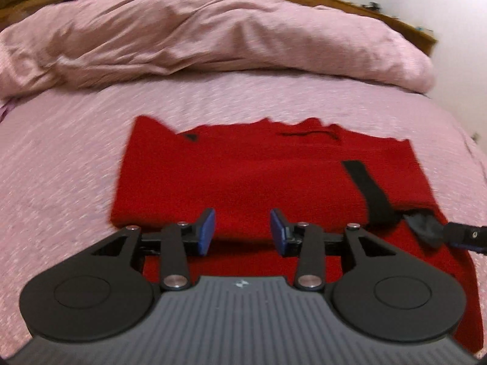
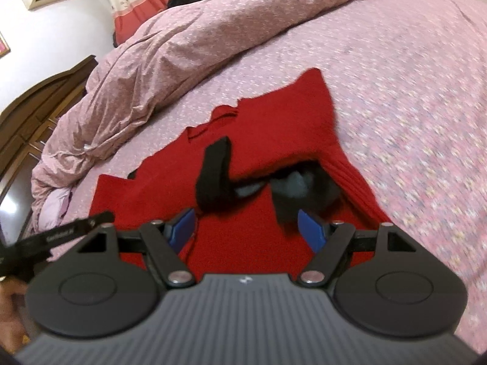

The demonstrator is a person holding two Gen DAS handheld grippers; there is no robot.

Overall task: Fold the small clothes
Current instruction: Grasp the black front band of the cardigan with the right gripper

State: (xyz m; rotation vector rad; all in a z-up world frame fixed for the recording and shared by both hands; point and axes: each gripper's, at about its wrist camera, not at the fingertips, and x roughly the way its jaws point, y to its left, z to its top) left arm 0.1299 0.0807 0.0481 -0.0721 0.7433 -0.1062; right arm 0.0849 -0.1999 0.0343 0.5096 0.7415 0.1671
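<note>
Setting: pink dotted bedsheet (image 1: 76, 158) underfoot, and it's all happening on a bed.
Left gripper (image 1: 242, 232): jaws spread, blue pads empty, poised just over the near edge of the red garment (image 1: 243, 176).
Right gripper (image 2: 246, 229): jaws spread wider, nothing pinched, right at the black cloth piece (image 2: 301, 188) bunched on the red knit.
Garment position: lying mostly flat mid-bed, far edge jagged, a black strap (image 1: 365, 188) trailing across it.
Doing it well: likely best to pinch both near corners evenly, lift low, carry the edge straight to the far side, keep the strap tucked inside.
Risk: grabbing the black cloth alone would drag the fold crooked.
Beyond: rumpled pink duvet (image 1: 213, 30), then a wooden headboard (image 1: 380, 12).
Hard to tell: motion blur softens everything; whether the black piece is sewn on or loose can't be said.
</note>
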